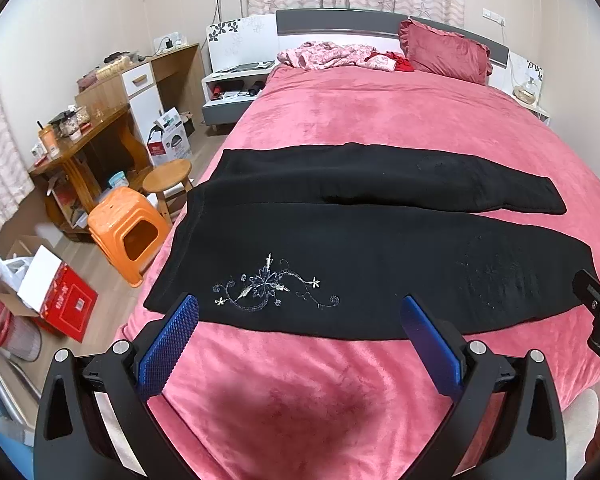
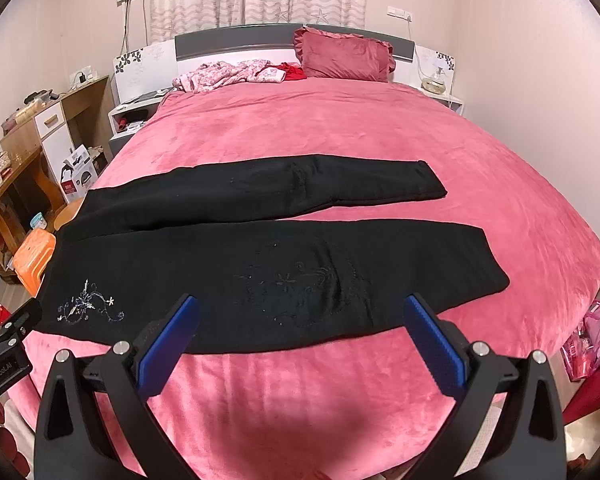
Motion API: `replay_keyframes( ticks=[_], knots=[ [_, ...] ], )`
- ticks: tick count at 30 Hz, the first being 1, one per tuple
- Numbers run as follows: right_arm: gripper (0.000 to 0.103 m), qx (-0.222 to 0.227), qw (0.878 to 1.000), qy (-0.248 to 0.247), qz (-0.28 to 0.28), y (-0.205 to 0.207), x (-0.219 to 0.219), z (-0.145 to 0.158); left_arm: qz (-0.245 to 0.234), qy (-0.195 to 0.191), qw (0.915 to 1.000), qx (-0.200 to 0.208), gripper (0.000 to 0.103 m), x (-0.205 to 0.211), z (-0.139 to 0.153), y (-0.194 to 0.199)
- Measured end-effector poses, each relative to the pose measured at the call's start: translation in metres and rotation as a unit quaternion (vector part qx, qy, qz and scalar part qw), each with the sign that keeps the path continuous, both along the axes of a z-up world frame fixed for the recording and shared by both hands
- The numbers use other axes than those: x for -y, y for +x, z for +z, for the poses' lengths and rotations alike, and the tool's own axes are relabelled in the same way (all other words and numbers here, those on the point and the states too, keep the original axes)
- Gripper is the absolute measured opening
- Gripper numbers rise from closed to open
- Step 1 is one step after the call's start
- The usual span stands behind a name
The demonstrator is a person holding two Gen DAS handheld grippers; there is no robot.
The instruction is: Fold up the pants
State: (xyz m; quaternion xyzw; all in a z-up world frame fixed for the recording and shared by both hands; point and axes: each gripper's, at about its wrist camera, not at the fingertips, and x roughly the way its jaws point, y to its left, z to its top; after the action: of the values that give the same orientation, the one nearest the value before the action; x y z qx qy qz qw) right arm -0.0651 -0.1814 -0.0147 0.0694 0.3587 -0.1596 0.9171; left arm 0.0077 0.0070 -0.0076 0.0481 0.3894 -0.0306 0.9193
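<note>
Black pants (image 1: 360, 256) lie flat across the pink bed, waist to the left, both legs spread apart toward the right, with a pale embroidered flower (image 1: 270, 284) near the waist. My left gripper (image 1: 300, 308) hovers open above the near edge of the pants by the flower, nothing between its blue pads. In the right wrist view the pants (image 2: 280, 272) fill the middle, and my right gripper (image 2: 300, 308) stands open over the near leg's front edge. The other gripper's black body shows at each view's side edge (image 1: 598, 312) (image 2: 8, 340).
The pink bedspread (image 1: 380, 112) extends far behind the pants. A red pillow (image 1: 446, 52) and crumpled pink clothes (image 1: 332, 56) lie at the headboard. Left of the bed stand an orange stool (image 1: 128, 232), a wooden stool (image 1: 168, 178), boxes and a desk (image 1: 96, 128).
</note>
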Motion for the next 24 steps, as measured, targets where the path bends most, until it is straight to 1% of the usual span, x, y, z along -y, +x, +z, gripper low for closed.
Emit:
replay_keyframes(
  ticks=[24],
  knots=[
    [0.101, -0.012, 1.0, 0.004, 0.0, 0.0031, 0.0005, -0.0075, 0.003, -0.004, 0.9998, -0.018, 0.1, -0.0048, -0.0054, 0.0043]
  ],
)
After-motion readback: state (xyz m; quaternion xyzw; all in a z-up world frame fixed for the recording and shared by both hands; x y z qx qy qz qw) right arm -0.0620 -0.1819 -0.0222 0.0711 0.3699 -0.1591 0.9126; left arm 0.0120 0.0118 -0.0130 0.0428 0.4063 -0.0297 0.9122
